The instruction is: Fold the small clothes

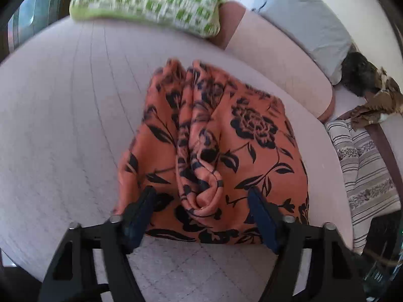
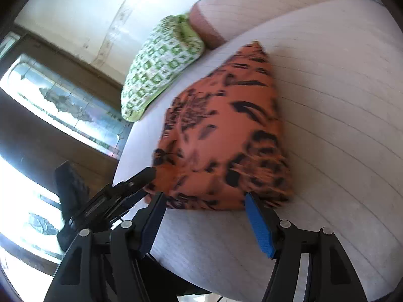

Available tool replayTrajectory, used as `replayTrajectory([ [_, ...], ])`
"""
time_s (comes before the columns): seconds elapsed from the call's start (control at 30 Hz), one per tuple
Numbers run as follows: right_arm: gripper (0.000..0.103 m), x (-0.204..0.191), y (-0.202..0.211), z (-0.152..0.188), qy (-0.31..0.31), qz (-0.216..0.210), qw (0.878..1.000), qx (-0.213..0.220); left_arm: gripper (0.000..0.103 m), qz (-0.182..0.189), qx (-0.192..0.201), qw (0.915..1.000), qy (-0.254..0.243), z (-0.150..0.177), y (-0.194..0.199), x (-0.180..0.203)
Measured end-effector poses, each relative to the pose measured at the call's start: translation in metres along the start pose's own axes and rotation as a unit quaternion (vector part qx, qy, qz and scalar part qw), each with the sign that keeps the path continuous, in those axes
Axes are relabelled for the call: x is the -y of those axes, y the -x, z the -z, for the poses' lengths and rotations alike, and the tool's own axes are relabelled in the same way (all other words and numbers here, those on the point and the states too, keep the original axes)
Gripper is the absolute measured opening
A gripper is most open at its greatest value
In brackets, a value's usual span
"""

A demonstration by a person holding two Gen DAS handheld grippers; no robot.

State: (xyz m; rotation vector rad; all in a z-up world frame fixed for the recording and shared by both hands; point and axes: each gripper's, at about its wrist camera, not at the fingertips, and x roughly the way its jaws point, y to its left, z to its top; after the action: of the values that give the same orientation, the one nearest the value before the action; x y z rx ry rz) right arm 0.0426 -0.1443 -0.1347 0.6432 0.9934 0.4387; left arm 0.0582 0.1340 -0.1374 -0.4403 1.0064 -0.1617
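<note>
An orange garment with a black flower print point(image 1: 226, 136) lies bunched on the pale pink quilted bed cover point(image 1: 63, 125). A raised fold runs down its middle toward me. My left gripper point(image 1: 200, 193) hangs over the garment's near edge, jaws apart, with that fold between the fingers and the pads clear of it. In the right wrist view the same garment point(image 2: 226, 130) lies as a blurred heap. My right gripper point(image 2: 204, 198) stands open at its near edge, blue pads point(image 2: 259, 224) not pressing on cloth. The left gripper point(image 2: 136, 178) shows at the garment's left corner.
A green and white checked pillow point(image 1: 151, 0) lies at the bed's far side, next to a pink bolster point(image 1: 277, 58) and a grey pillow point(image 1: 307, 20). Striped bedding point(image 1: 362, 171) and a dark and brown heap point(image 1: 370, 83) lie to the right. A window point(image 2: 63, 105) is beyond the bed's edge.
</note>
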Motion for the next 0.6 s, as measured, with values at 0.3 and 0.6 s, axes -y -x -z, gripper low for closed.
replayTrajectory([
  [0.3, 0.069, 0.004, 0.003, -0.023, 0.002, -0.021, 1.000, 0.011, 0.010, -0.013, 0.091, 0.9958, -0.008, -0.002, 0.050, 0.018],
  [0.6, 0.070, -0.001, -0.018, -0.046, 0.036, -0.007, 0.999, -0.001, 0.077, -0.013, 0.041, 0.9990, 0.014, -0.005, 0.026, -0.001],
])
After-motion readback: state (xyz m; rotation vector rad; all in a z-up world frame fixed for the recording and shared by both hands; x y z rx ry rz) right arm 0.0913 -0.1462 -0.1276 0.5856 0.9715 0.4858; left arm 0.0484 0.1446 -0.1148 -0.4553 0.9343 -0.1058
